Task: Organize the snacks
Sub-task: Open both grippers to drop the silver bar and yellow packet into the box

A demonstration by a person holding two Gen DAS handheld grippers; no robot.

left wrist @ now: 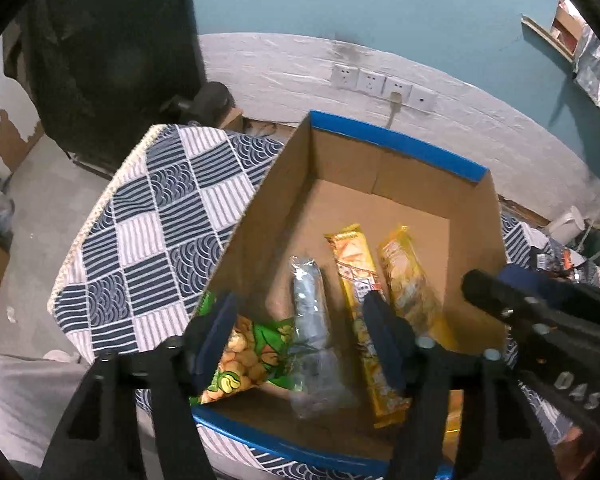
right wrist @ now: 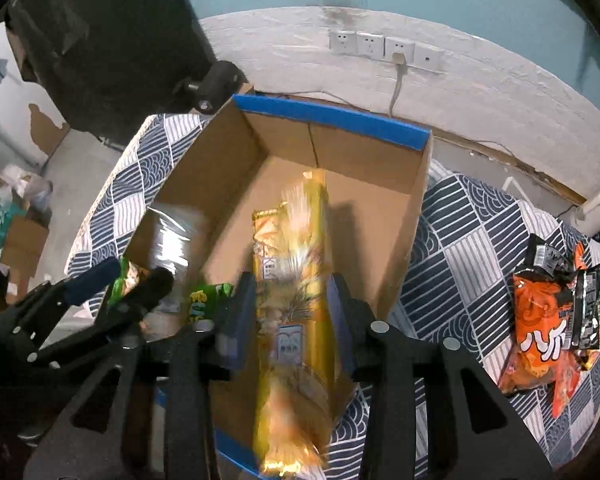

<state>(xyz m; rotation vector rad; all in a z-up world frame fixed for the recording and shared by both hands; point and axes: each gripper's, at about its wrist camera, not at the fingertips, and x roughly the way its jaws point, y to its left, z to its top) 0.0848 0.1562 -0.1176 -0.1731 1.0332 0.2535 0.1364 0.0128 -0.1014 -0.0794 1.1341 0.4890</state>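
An open cardboard box with blue rim (left wrist: pixel 396 142) (right wrist: pixel 332 118) stands on a table with a checked cloth (left wrist: pixel 148 232) (right wrist: pixel 472 232). Inside lie a green snack bag (left wrist: pixel 252 356), a clear wrapped pack (left wrist: pixel 310 312) and two long yellow packs (left wrist: pixel 358 300) (left wrist: pixel 410 288). My left gripper (left wrist: pixel 300 340) is open above the box's near end, its jaws astride the green bag and the clear pack. My right gripper (right wrist: pixel 292 320) hangs over the box with a blurred yellow pack (right wrist: pixel 300 312) between its jaws, which stand a little apart from it. An orange snack bag (right wrist: pixel 540 328) lies on the cloth at right.
A white wall with sockets (right wrist: pixel 384 46) and a plugged cable runs behind the table. A dark cabinet (left wrist: pixel 112 56) stands at back left. Black wrappers (right wrist: pixel 580 280) lie beside the orange bag. Boxes and bags sit on the floor at left (right wrist: pixel 20 236).
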